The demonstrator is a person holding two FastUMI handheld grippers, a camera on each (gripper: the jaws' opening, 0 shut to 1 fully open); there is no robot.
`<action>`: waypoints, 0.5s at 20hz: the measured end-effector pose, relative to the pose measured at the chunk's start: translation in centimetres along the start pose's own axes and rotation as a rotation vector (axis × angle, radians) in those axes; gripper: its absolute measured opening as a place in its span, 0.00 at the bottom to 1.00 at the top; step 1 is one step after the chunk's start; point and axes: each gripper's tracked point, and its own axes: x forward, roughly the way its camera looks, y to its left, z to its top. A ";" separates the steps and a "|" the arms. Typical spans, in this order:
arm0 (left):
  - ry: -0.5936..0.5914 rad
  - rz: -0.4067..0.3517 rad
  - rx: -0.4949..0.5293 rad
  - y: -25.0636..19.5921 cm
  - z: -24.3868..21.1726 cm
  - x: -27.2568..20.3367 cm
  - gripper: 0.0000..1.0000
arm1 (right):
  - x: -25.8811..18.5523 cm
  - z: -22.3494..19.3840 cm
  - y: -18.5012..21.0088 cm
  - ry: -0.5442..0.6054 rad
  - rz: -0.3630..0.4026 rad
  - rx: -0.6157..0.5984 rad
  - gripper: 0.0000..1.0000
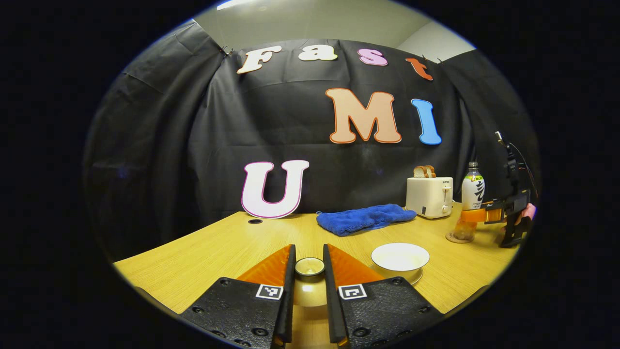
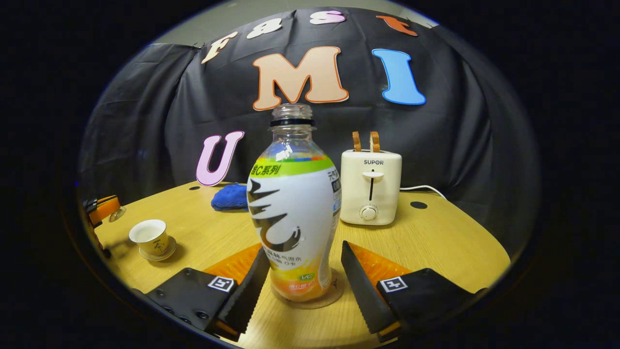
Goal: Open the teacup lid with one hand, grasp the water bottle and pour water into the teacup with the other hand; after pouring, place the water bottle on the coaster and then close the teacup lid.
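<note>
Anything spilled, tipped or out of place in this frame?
Nothing stands out. The water bottle stands upright on its coaster, the uncovered teacup sits upright, the blue towel lies bunched by the toaster, and no spill shows on the table.

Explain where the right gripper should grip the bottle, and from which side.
Grip the bottle low on its narrower lower body, level from the front, as the right gripper now faces it. It stands upright on the coaster, uncapped, so a level side grip should keep it from tipping.
</note>
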 end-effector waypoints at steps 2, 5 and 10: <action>0.000 0.001 0.000 0.0 0.0 0.0 0.27 | -0.3 -0.1 -0.1 -0.002 0.002 -0.011 0.98; 0.000 0.000 0.000 0.0 0.0 0.1 0.27 | -1.3 -0.1 -0.2 -0.011 0.001 -0.011 0.89; 0.001 -0.002 0.000 0.0 0.0 0.1 0.27 | -4.0 0.9 -1.3 -0.104 -0.045 0.004 0.89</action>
